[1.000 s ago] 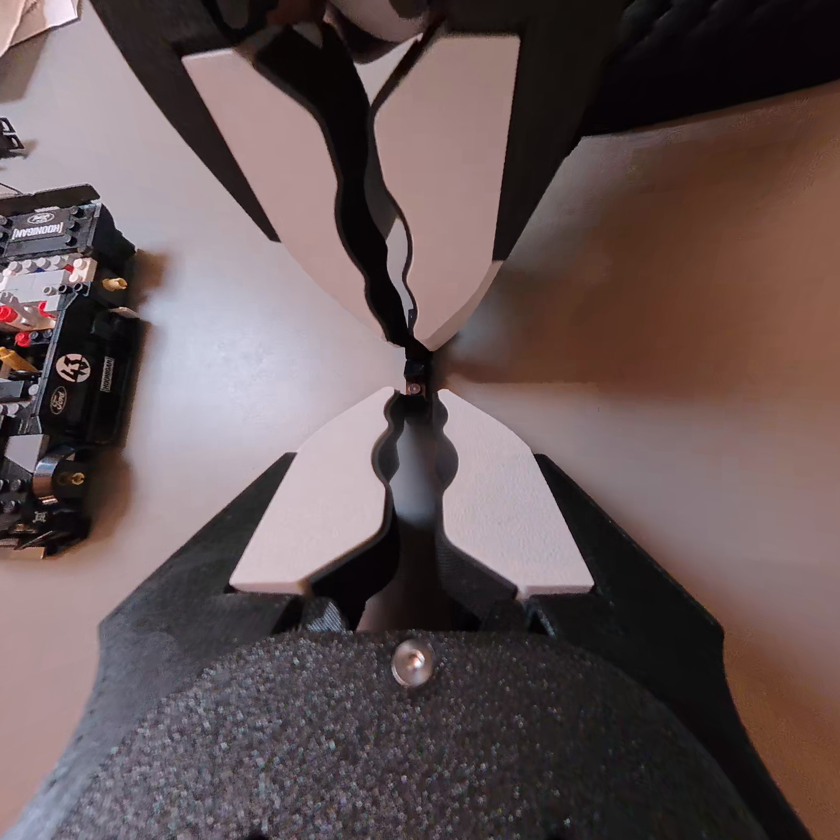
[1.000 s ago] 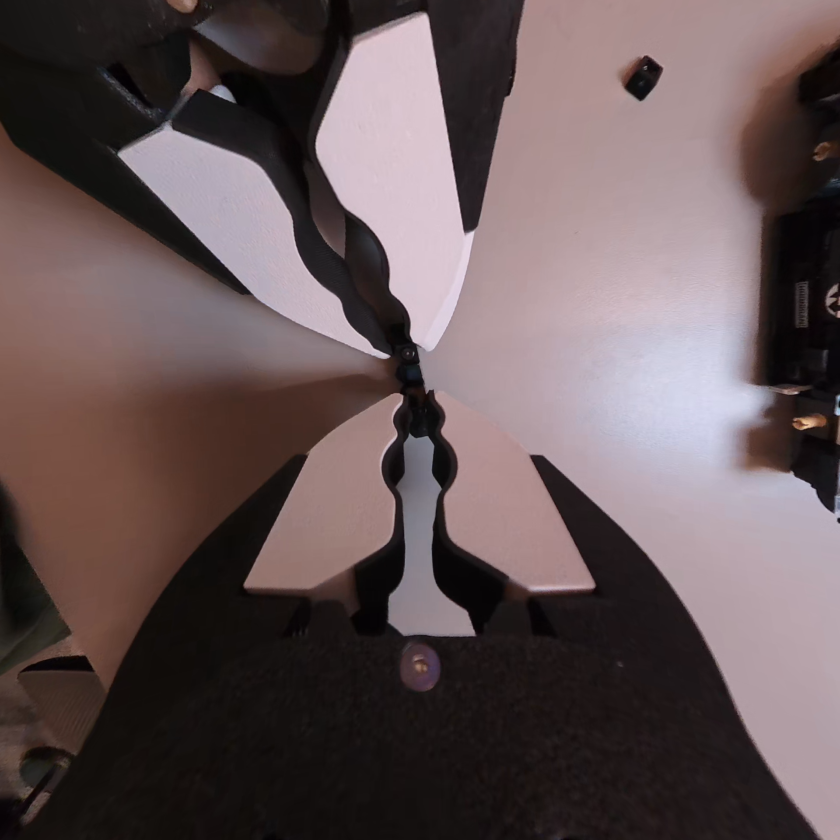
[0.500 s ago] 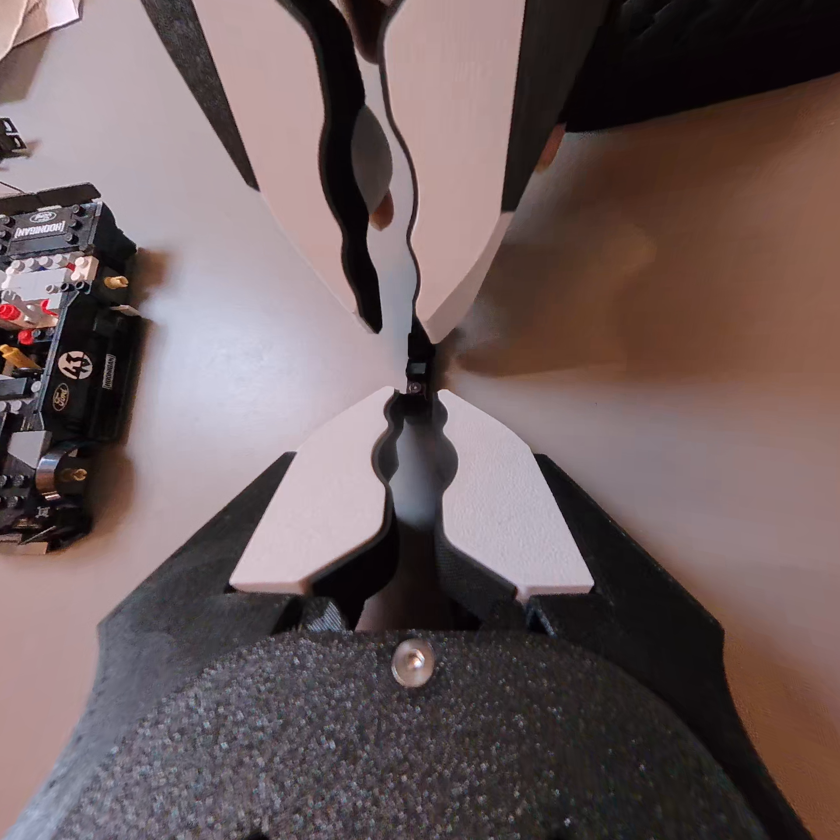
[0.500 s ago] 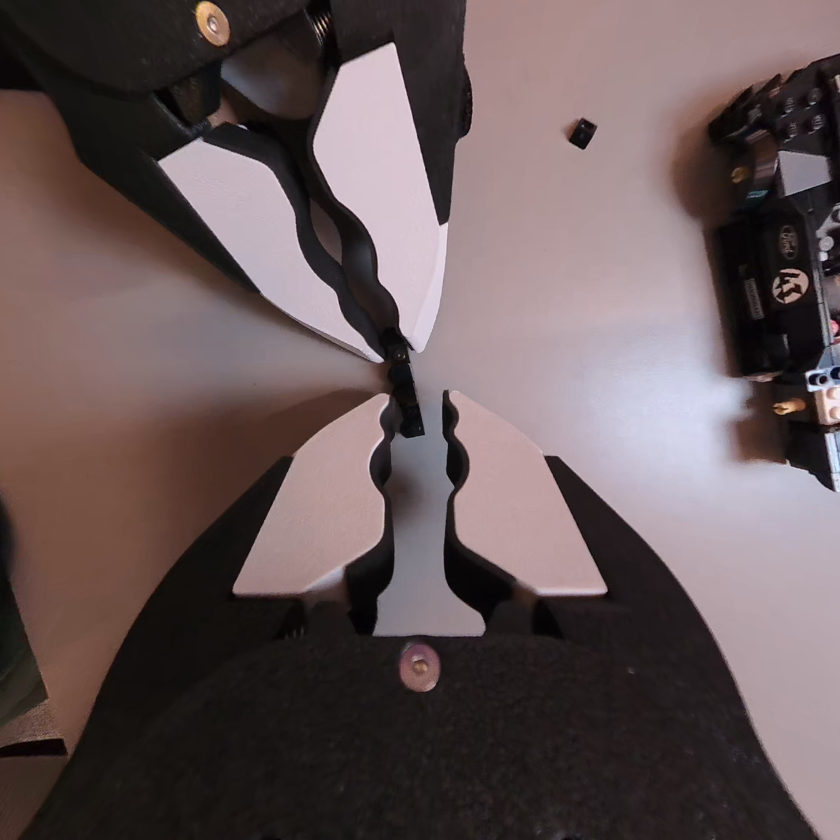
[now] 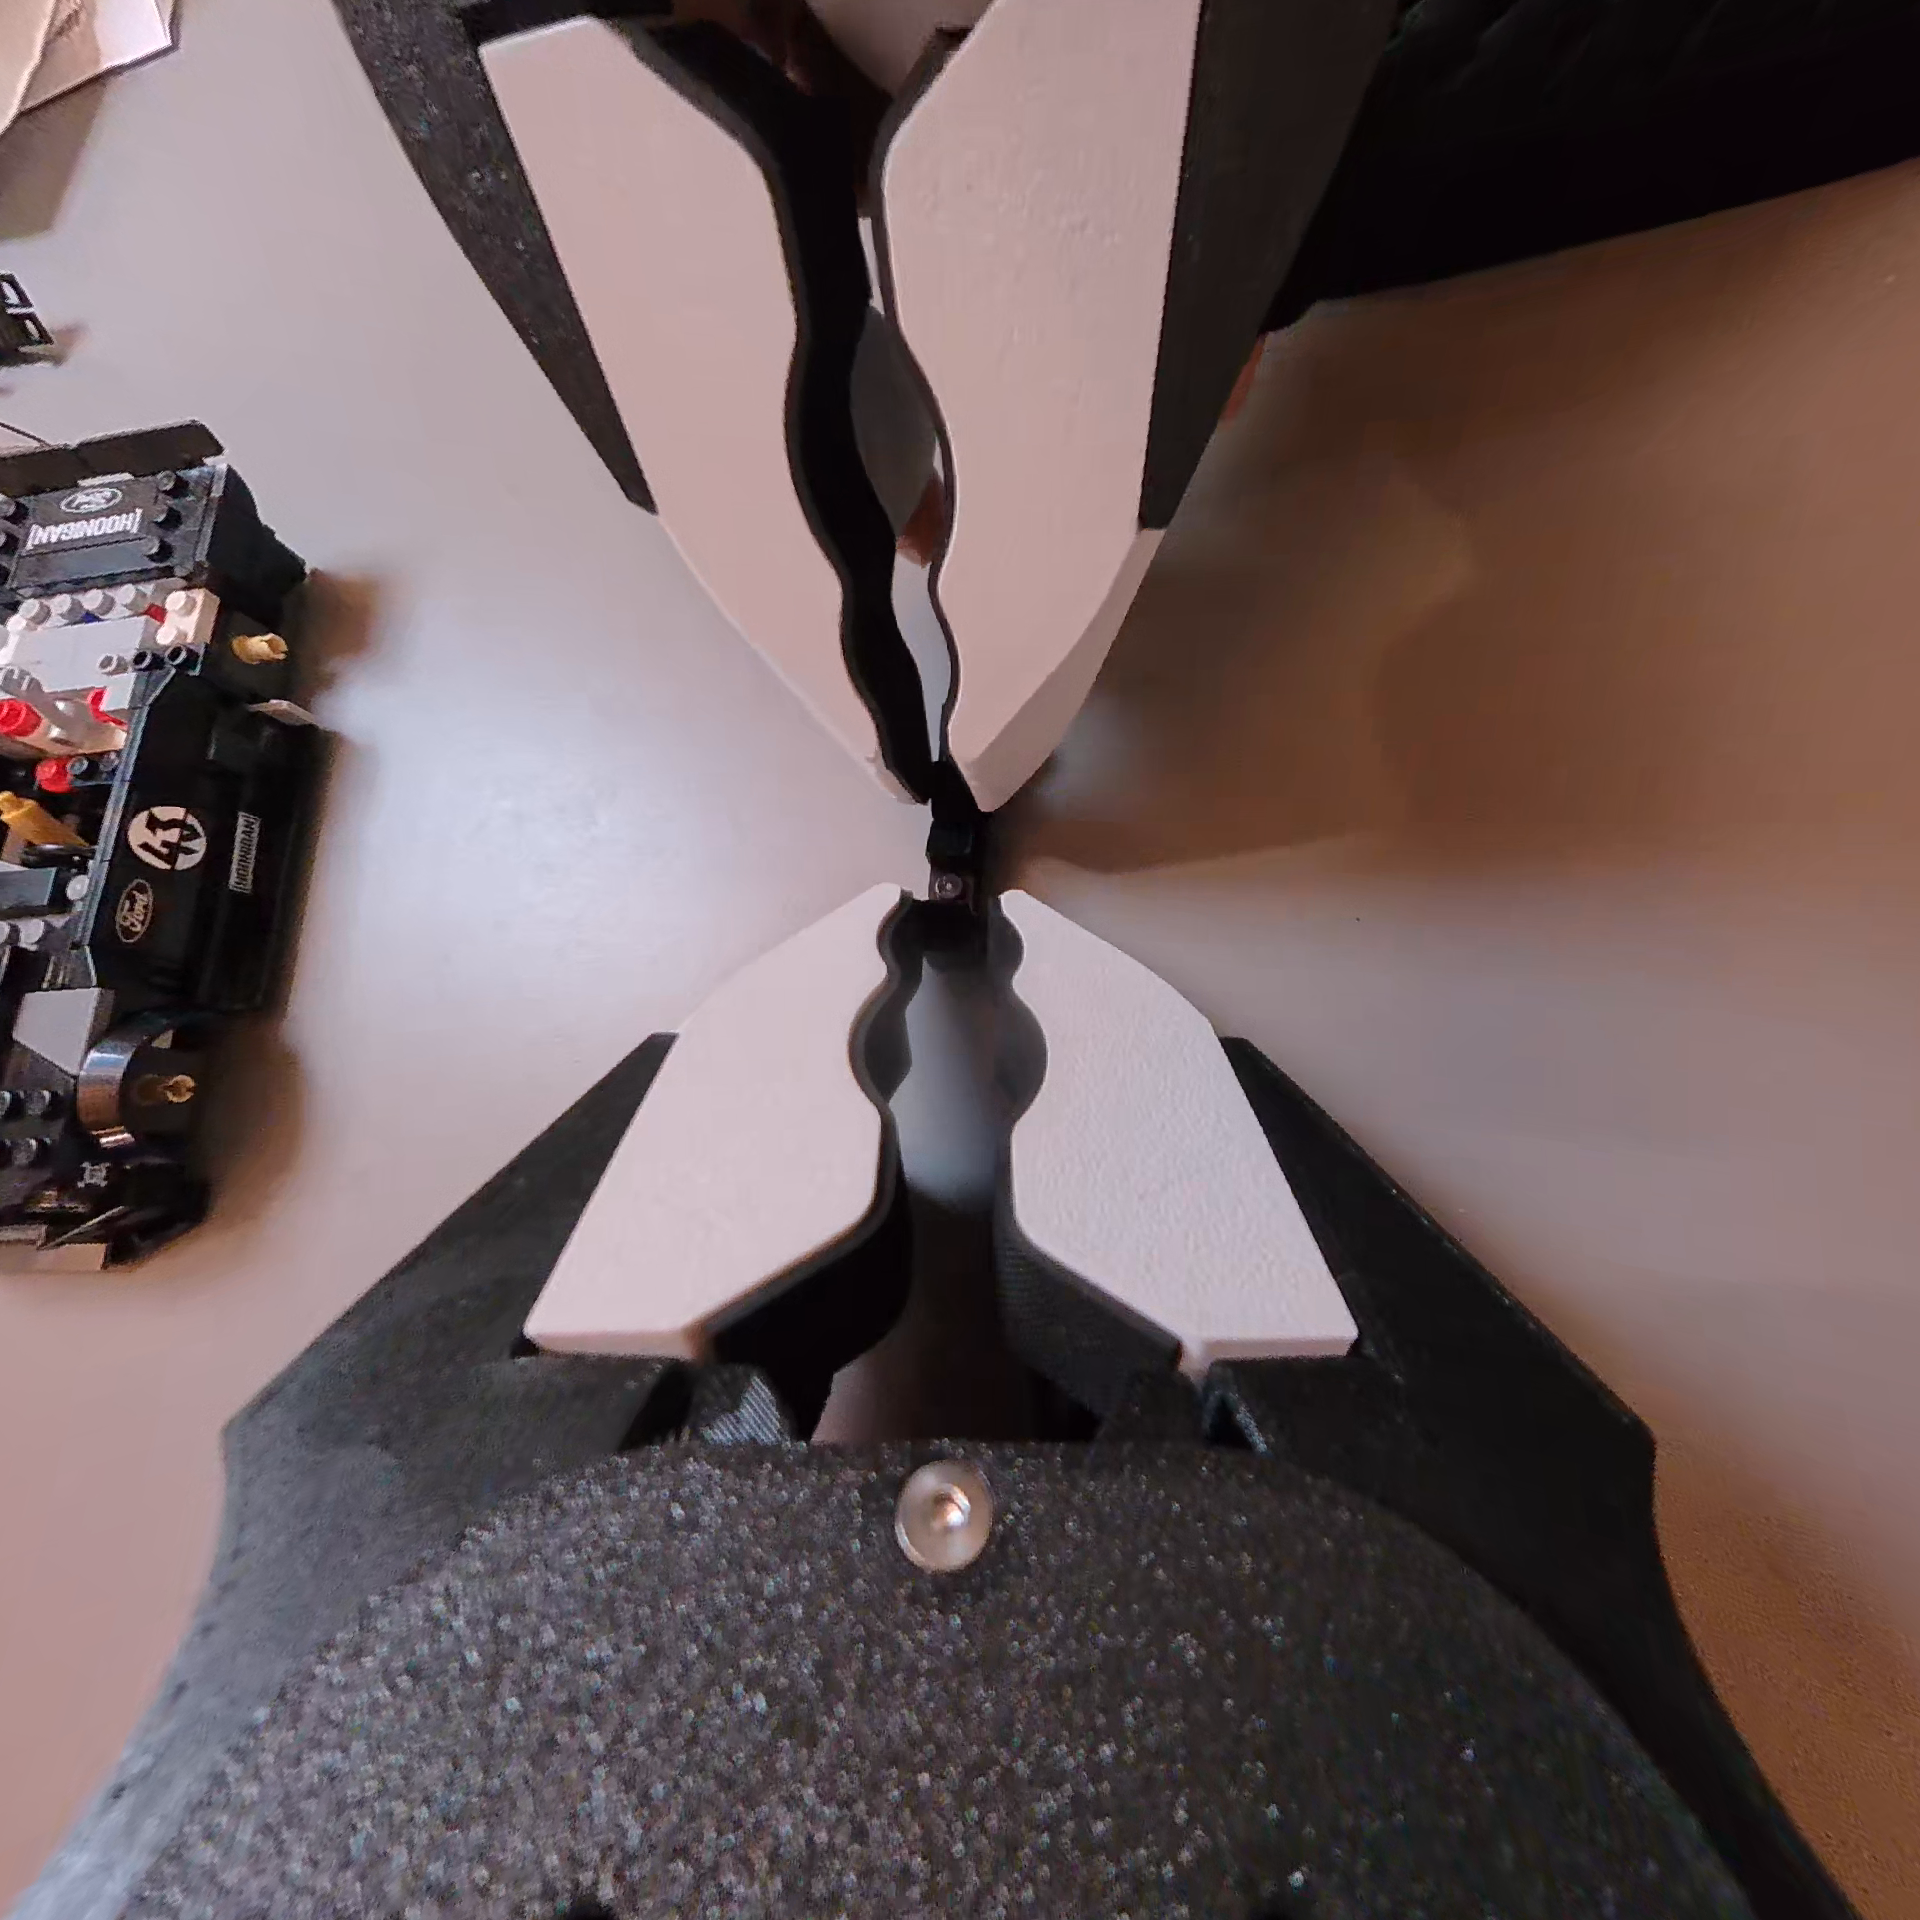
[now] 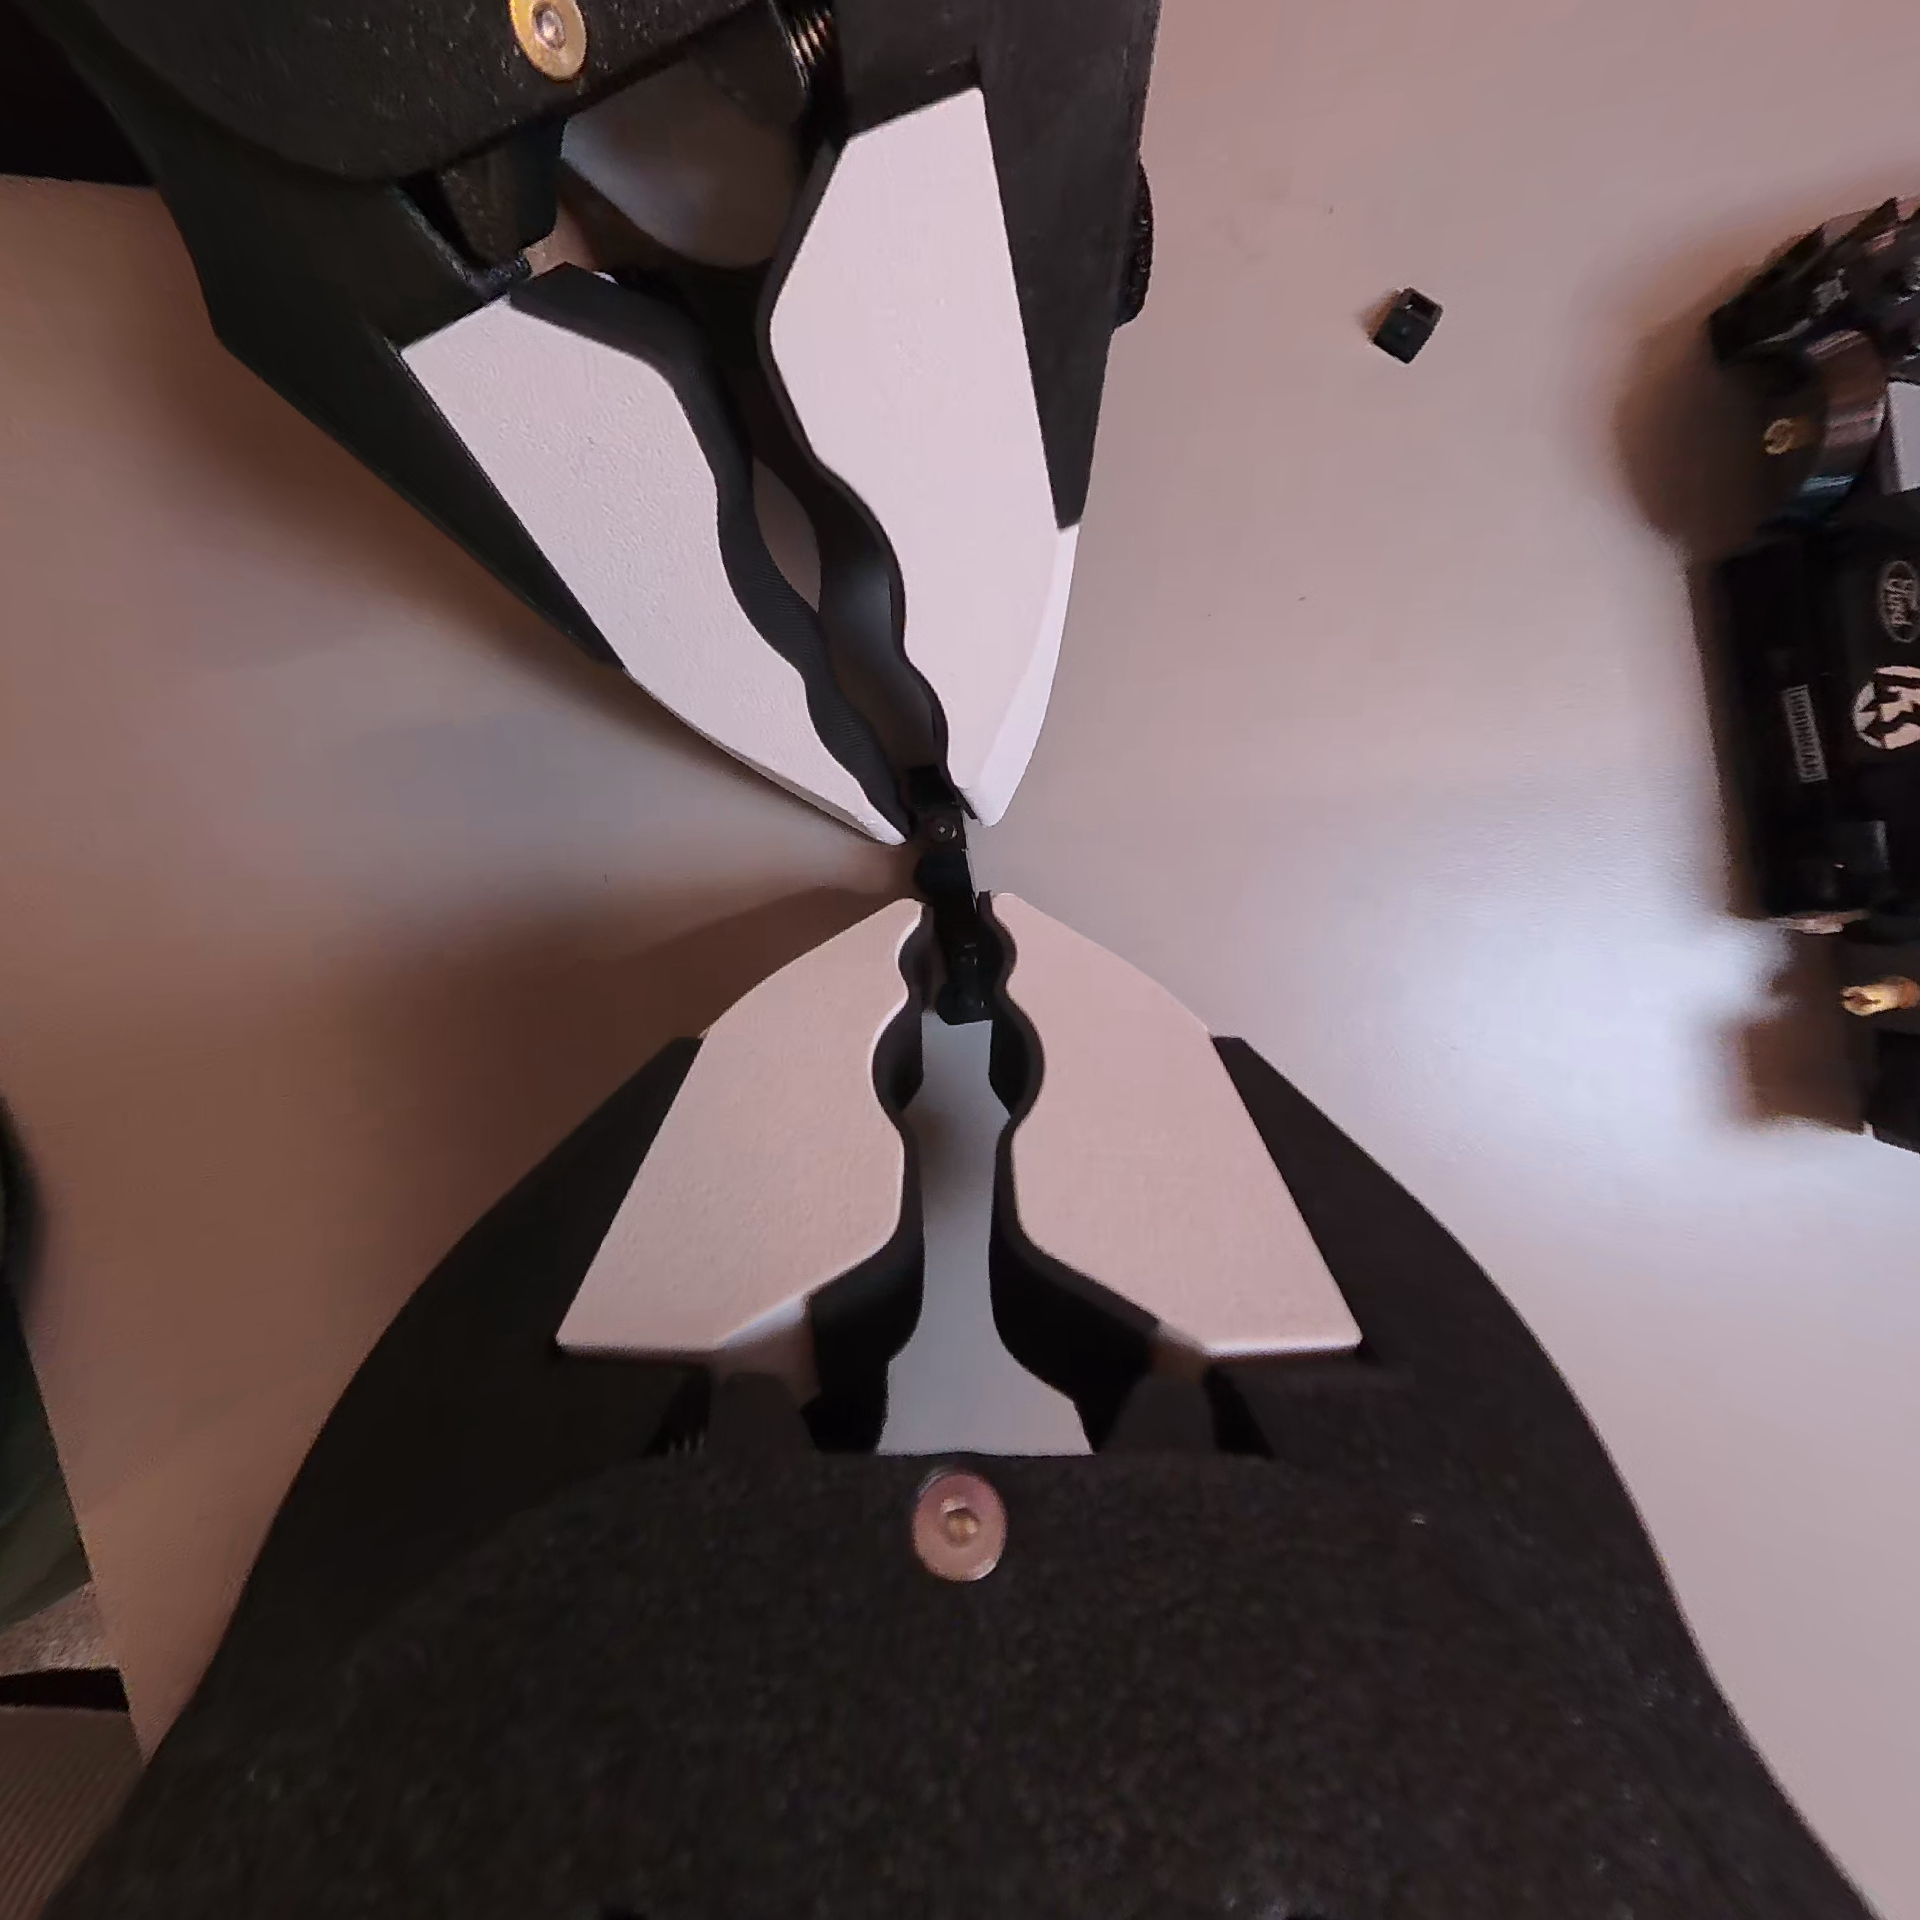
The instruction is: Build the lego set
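Note:
A small black lego piece (image 5: pixel 950 854) is held between my two grippers, which meet tip to tip above the table. My left gripper (image 5: pixel 951 902) is shut on its near end. The right gripper's white fingers (image 5: pixel 1039 416) come down from the top and pinch its far end. In the right wrist view my right gripper (image 6: pixel 956 914) is shut on the same black piece (image 6: pixel 958 961), and the left gripper's fingers (image 6: pixel 914 395) clamp its far end. The black lego car (image 5: pixel 156 831) lies on the table at the left, and it also shows at the right edge of the right wrist view (image 6: pixel 1839 727).
A small loose black brick (image 6: pixel 1405 91) lies on the grey table near the car. Another dark part (image 5: pixel 19 324) and white paper (image 5: pixel 73 42) sit at the far left. A dark sleeve (image 5: pixel 1610 125) is behind the right gripper. The grippers are tip to tip, or close to it.
Half a second ago my right gripper's fingers stood apart around the piece; now they are closed on it again. My left gripper has kept its grip and barely moved.

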A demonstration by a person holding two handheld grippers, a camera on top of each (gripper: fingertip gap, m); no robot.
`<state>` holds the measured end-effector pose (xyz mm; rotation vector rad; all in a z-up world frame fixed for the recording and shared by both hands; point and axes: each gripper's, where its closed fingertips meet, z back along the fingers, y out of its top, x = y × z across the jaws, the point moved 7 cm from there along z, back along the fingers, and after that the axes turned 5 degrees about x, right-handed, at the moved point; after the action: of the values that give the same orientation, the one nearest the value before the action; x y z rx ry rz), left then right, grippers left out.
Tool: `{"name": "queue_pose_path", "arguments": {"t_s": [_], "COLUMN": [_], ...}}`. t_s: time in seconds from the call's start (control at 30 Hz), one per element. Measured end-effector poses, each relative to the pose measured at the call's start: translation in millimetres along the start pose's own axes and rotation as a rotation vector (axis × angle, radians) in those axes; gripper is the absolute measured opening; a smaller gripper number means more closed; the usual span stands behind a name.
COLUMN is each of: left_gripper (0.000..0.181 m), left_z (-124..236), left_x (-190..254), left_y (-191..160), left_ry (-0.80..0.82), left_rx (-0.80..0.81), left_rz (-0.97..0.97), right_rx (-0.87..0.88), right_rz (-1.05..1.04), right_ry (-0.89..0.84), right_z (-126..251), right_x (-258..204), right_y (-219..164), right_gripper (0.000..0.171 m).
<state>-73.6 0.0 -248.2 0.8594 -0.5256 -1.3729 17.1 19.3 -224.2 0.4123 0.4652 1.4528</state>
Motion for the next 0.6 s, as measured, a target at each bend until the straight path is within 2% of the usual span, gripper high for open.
{"name": "queue_pose_path", "arguments": {"t_s": [0.33, 0.6], "left_gripper": [0.012, 0.012], "left_z": [1.6, 2.7], "left_x": [-0.7, -0.1], "left_y": [-1.6, -2.1], "left_ry": [-0.005, -0.004], "left_rx": [0.012, 0.012], "left_rz": [0.037, 0.033], "right_rx": [-0.072, 0.006], "right_rz": [-0.042, -0.062], "right_ry": [0.031, 0.014], "right_z": [-5.7, -5.1], "right_x": [1.4, -0.5], "right_y": [6.3, 2.4], "right_gripper": [0.007, 0.007]}}
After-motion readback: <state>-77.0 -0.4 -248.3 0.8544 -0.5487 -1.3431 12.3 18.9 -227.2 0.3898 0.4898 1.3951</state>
